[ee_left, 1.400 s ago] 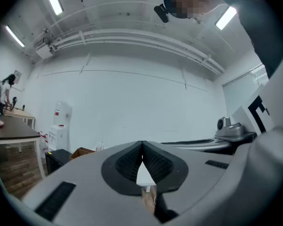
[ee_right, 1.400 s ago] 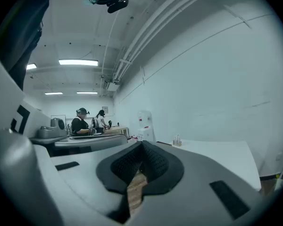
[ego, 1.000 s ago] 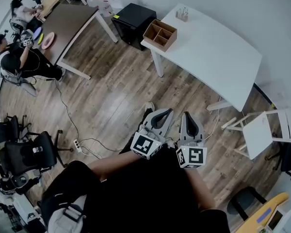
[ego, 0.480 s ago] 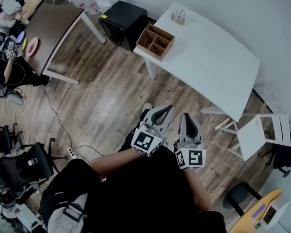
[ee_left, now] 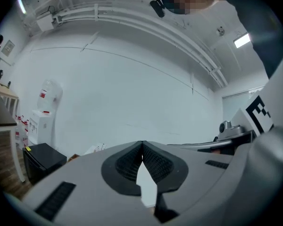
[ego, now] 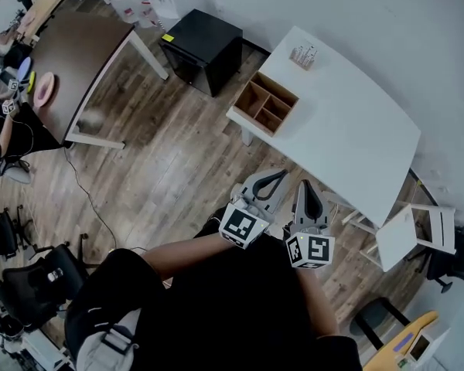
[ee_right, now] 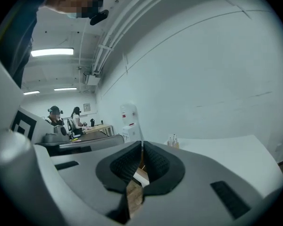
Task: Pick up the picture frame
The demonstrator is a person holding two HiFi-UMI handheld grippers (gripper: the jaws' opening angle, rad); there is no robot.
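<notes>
Jaws shut and empty on left gripper (ego: pixel 274 175) and right gripper (ego: pixel 304 184), side by side near white table (ego: pixel 356 130) (divided wooden box (ego: pixel 274 104) at its edge). Picture frame's place and long axis: cannot tell.

A box (ego: pixel 272 103) is sitting on the table (ego: pixel 356 130) at twelve o'clock, a cabinet (ego: pixel 203 41) standing at eleven, a chair (ego: pixel 408 236) at three.

White table (ego: pixel 356 130), wooden divided box (ego: pixel 267 103) at one corner, small bottles (ego: pixel 302 55) near its edge
</notes>
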